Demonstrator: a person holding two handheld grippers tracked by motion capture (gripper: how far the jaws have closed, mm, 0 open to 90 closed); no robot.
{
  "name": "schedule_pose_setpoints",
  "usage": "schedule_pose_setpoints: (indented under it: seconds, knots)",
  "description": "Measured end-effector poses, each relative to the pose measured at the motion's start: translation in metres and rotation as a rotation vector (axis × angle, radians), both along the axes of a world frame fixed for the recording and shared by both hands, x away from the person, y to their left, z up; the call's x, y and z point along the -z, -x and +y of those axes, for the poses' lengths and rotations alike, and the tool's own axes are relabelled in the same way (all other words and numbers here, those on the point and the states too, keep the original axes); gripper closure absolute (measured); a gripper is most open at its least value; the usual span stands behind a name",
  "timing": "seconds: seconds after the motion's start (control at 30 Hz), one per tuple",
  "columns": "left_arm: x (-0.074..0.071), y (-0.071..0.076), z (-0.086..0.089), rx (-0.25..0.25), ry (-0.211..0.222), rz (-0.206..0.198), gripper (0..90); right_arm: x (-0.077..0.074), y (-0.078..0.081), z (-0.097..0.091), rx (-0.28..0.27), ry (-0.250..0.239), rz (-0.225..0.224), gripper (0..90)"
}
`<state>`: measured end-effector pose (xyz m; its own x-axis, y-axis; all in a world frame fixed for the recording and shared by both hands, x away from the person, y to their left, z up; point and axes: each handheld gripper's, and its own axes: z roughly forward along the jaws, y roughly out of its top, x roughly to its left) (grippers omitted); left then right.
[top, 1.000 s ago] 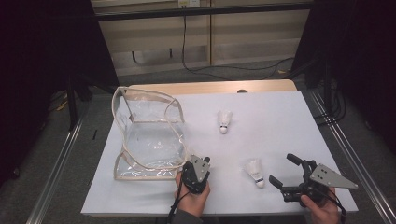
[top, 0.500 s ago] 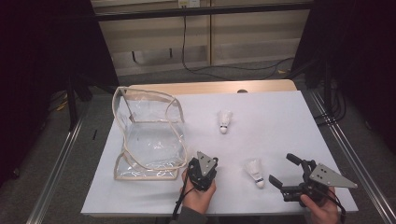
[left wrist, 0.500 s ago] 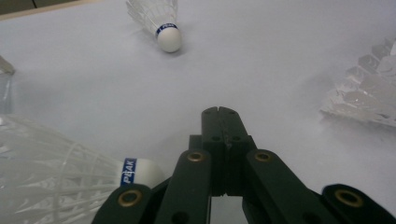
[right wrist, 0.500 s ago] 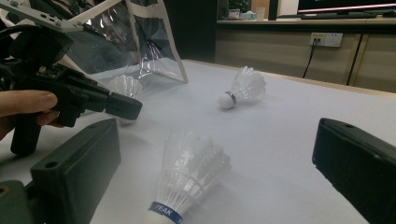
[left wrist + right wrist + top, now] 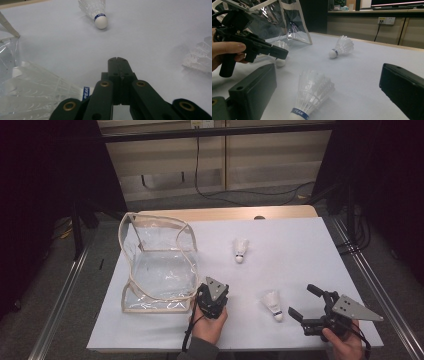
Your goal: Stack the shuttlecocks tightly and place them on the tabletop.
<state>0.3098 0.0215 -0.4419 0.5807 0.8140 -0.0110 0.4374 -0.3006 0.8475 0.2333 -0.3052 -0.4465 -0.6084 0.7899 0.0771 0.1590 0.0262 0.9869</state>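
Observation:
My left gripper (image 5: 118,61) is shut with nothing between its jaws. It sits low over the white table next to the clear bag (image 5: 160,270). One white shuttlecock (image 5: 37,92) lies just left of its jaws, apart from the pads. A second shuttlecock (image 5: 240,250) lies farther out at mid table. A third shuttlecock (image 5: 312,95) lies on its side between the wide-open jaws of my right gripper (image 5: 328,72), cork toward the camera, untouched. From above, the right gripper (image 5: 301,299) stands at the front right, just right of that shuttlecock (image 5: 271,304).
The clear plastic bag with cream piping stands open on the left of the table (image 5: 300,245). A wooden strip (image 5: 225,213) runs along the far edge. Metal rails flank both sides. A cable (image 5: 189,332) trails from the left gripper.
The left gripper has edged slightly to the right beside the bag. The right gripper and the shuttlecocks have stayed where they were.

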Motion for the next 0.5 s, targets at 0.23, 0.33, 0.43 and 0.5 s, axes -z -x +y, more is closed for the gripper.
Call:
schedule_pose_setpoints:
  seconds: [0.23, 0.33, 0.43, 0.5]
  knots:
    - [0.0008, -0.0001, 0.0021, -0.015, -0.028, -0.011, 90.0, 0.0006, -0.0001, 0.0000, -0.002, 0.004, 0.002, 0.4]
    - [0.0026, 0.0002, 0.0022, -0.026, -0.045, -0.020, 90.0, 0.0004, 0.0001, 0.0001, -0.004, 0.005, 0.001, 0.4]
    - [0.0036, 0.0005, 0.0027, -0.034, -0.057, -0.024, 90.0, 0.0004, 0.0002, 0.0000, -0.003, 0.006, 0.001, 0.4]
    - [0.0036, 0.0008, 0.0028, -0.040, -0.057, -0.021, 90.0, 0.0000, 0.0005, 0.0002, -0.004, 0.003, 0.001, 0.4]
